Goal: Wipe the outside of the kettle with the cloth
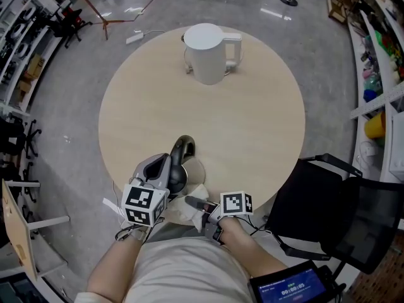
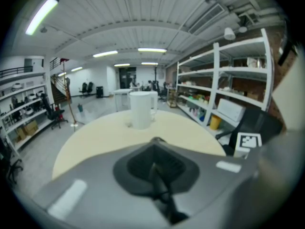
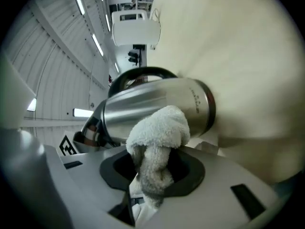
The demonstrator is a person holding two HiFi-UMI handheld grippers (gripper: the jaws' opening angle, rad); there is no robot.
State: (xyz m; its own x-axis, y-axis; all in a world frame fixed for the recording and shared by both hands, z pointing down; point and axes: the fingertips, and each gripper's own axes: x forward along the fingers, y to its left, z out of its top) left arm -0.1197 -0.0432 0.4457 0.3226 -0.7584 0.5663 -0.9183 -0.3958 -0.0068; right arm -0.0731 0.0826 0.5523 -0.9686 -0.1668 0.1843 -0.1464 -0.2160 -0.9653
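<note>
1. Head view: a round pale wooden table (image 1: 252, 125) fills the middle of the frame. A steel kettle (image 1: 182, 160) with a black handle stands close to the table's near edge, right in front of the person.
2. A white jug (image 1: 207, 52) stands at the far side of the table, well apart from the kettle.
3. The left gripper (image 1: 163, 171) sits just beside the kettle, on its left. This view does not show whether the two touch.
4. Left gripper view: the jaws are pressed together with nothing between them. The camera looks across the tabletop toward the white jug.
5. Right gripper view: the right gripper (image 3: 152, 173) pinches a white terry cloth (image 3: 159, 128), and a bunched wad of it sticks out past the jaws.
6. The wad touches the kettle's brushed steel wall at about mid-body. The handle loop shows on the far side of the body.
7. A black chair (image 1: 322, 207) stands off the table's right edge.
</note>
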